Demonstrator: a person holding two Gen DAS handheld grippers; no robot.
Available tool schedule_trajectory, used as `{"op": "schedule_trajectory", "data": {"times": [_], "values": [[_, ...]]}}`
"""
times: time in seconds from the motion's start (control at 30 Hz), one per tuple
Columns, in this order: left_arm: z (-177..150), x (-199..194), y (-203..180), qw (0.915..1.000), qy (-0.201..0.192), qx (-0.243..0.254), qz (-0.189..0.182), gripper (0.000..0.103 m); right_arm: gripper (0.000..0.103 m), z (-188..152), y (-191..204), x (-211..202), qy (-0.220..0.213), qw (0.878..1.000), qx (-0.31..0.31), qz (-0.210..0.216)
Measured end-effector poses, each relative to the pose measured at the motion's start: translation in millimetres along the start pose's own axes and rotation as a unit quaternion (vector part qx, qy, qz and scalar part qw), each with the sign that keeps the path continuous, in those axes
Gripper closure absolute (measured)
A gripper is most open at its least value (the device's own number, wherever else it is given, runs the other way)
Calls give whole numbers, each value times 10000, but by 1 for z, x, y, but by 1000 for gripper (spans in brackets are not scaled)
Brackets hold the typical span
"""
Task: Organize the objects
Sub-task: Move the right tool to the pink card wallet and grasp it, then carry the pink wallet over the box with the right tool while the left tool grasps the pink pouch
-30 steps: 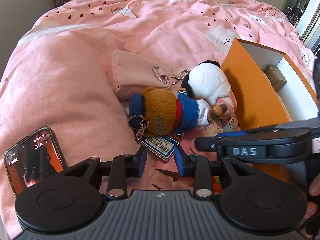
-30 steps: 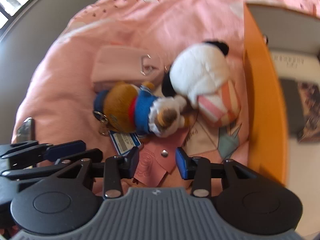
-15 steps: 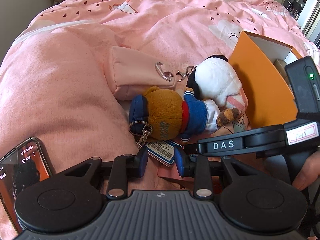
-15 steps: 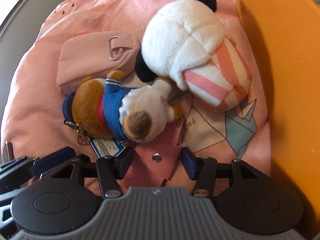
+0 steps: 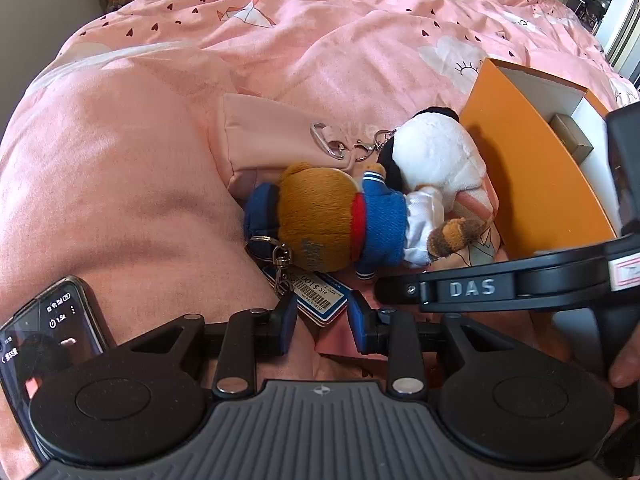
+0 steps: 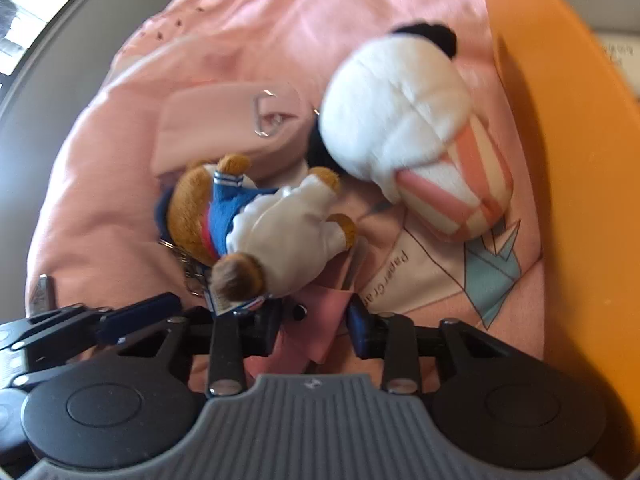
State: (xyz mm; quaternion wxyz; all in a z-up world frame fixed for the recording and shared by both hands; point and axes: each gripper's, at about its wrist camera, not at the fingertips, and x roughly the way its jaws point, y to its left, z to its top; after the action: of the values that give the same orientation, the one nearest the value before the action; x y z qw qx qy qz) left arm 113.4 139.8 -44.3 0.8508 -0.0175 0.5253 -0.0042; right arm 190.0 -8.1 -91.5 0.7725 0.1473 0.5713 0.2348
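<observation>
**Both tongs open at the foot of the toy pile**

Nearest the right tongs [image 6: 314, 326], a pink card [image 6: 320, 320] with a snap is seen lying between the spread fingers; the jaws are parted and nothing is gripped. Whether the pads touch it cannot be told through the blur. The left tongs [image 5: 322, 326] are likewise held open, and a blue price tag [image 5: 320, 296] is framed just ahead of their tips, not clamped.

Just beyond, the bear toy [image 5: 340, 224] is laid on the pink bedcover [image 5: 120, 168], its long axis running left to right across both views, head toward the left tongs, legs toward the right. Touching it further on are a white plush toy [image 6: 400, 120] and a pink pouch [image 5: 272, 136]. The orange box [image 5: 532, 176] stands to the right, close beside the white toy.

The card is judged the right tongs' likely pick, being directly between their fingers; the box lies nearer that hand. A phone [image 5: 44, 344] rests at the left edge.
</observation>
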Motion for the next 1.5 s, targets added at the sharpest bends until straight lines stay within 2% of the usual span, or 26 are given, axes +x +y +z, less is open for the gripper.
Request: {"op": "schedule_trajectory", "data": {"times": [0.07, 0.23, 0.43, 0.5, 0.67, 0.83, 0.93, 1.1, 1.2, 1.27, 1.33, 1.37, 1.4, 1.5], "values": [[0, -4, -1, 10000, -14, 17, 5, 67, 67, 0, 3, -8, -107, 9999, -64, 34], [-1, -13, 3, 9999, -70, -70, -14, 67, 73, 3, 2, -15, -212, 9987, 111, 444], [0, -17, 4, 9998, -83, -152, -17, 67, 72, 4, -3, -3, -154, 9986, 312, 405], [0, -18, 2, 9999, -107, -131, -2, 67, 75, 2, -5, -4, -175, 9985, 312, 422], [1, -26, -1, 9998, -187, -82, -3, 67, 79, -3, 13, -26, -358, 9982, -469, 98], [7, -37, 4, 9992, -301, -148, -226, 67, 81, -3, 14, -61, -619, 9918, -1050, -388], [15, -42, 2, 9989, -371, 134, -245, 66, 81, 3, 7, -81, -640, 9903, -1154, -441], [34, -47, -6, 9931, -504, 1062, -61, 66, 81, 14, 7, -112, -875, 9845, -1421, -549], [46, -44, -14, 9793, -551, 1939, 163, 65, 81, 24, 7, -136, -1094, 9817, -1485, -463], [53, -36, -22, 9653, -447, 2554, 315, 65, 81, 31, 4, -154, -1271, 9808, -1430, -366], [58, -25, -30, 9465, -309, 3184, 420, 65, 81, 37, 0, -171, -1435, 9800, -1349, -300], [59, -19, -34, 9358, -243, 3482, 495, 65, 81, 40, -3, -181, -1532, 9790, -1313, -296], [58, -11, -39, 9217, -161, 3833, 580, 65, 81, 43, -6, -187, -1604, 9782, -1279, -312], [50, 13, -51, 8745, 63, 4776, 848, 63, 81, 47, -19, -205, -1790, 9752, -1194, -516]]}}
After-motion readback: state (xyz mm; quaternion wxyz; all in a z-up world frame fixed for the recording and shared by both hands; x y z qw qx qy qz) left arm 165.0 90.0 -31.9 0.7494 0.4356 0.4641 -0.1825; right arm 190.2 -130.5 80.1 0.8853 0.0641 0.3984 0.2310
